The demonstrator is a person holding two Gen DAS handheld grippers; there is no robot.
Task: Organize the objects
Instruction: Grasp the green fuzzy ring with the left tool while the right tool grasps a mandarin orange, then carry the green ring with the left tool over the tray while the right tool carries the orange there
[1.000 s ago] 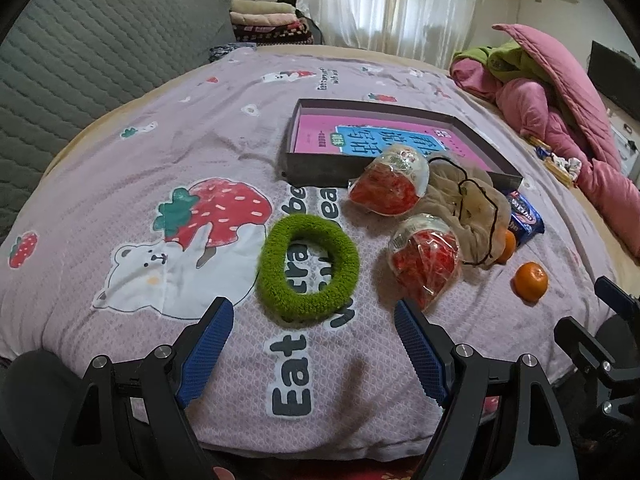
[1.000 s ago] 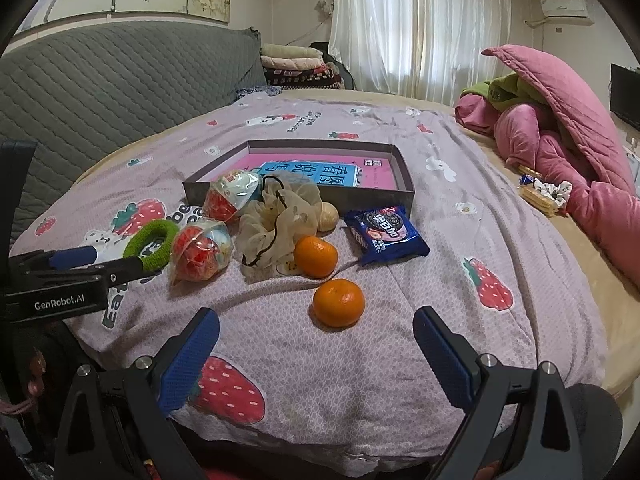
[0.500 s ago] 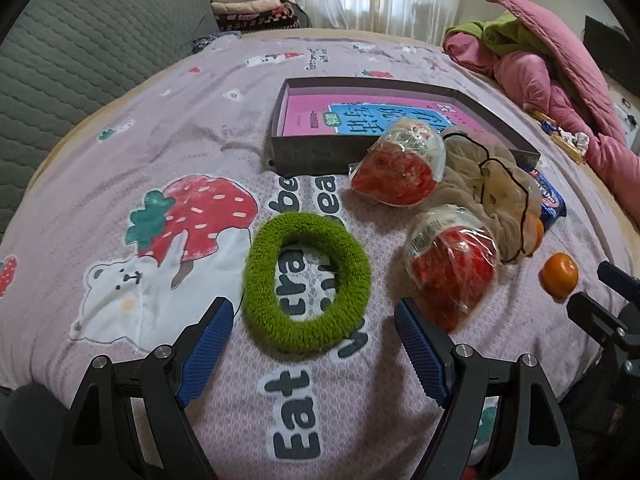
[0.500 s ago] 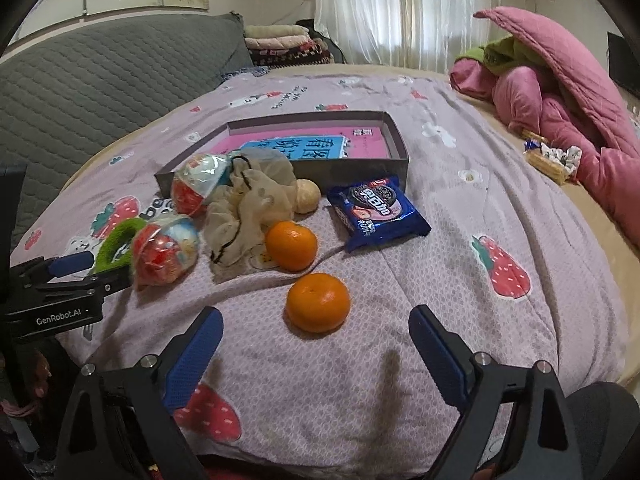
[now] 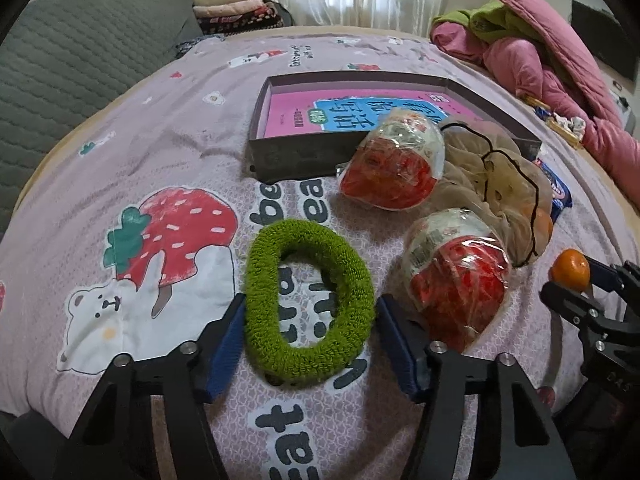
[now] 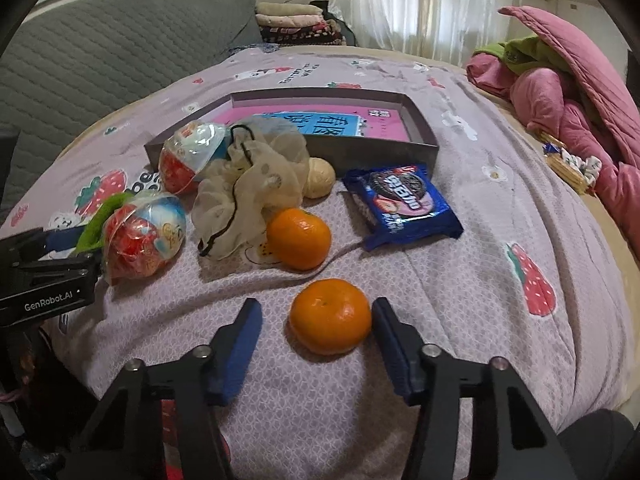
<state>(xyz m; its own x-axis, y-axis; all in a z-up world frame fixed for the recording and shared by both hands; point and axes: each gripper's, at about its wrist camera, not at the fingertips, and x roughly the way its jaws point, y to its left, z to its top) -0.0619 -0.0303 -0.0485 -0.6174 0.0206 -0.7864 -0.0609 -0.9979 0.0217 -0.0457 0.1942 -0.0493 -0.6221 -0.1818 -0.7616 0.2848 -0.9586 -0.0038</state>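
Green terry cloth fills the span between the blue pads of the left gripper [image 5: 310, 344]: the fluffy green ring [image 5: 308, 304] lies flat on the printed bedspread [image 5: 120, 168], and the jaws are closing on it, the pads right at its outer edges though I cannot tell whether they press yet. The right gripper [image 6: 316, 344] is closing too, around the nearer tangerine [image 6: 330, 316], which sits off-centre, almost against the right-hand pad with a clear gap on the left. To do this well, I would shift that gripper slightly toward the fruit's side so both pads meet it at its widest line, or it may roll away on the soft cover. The ring will squash, so the left jaws should close well in and take it low, near the fabric, without pinching the bedspread. The wrapped red toy egg [image 5: 456, 284] lies just beside the left gripper's right finger and should not be nudged. The dark shallow box [image 6: 424, 128], well beyond both, is presumably where things go.
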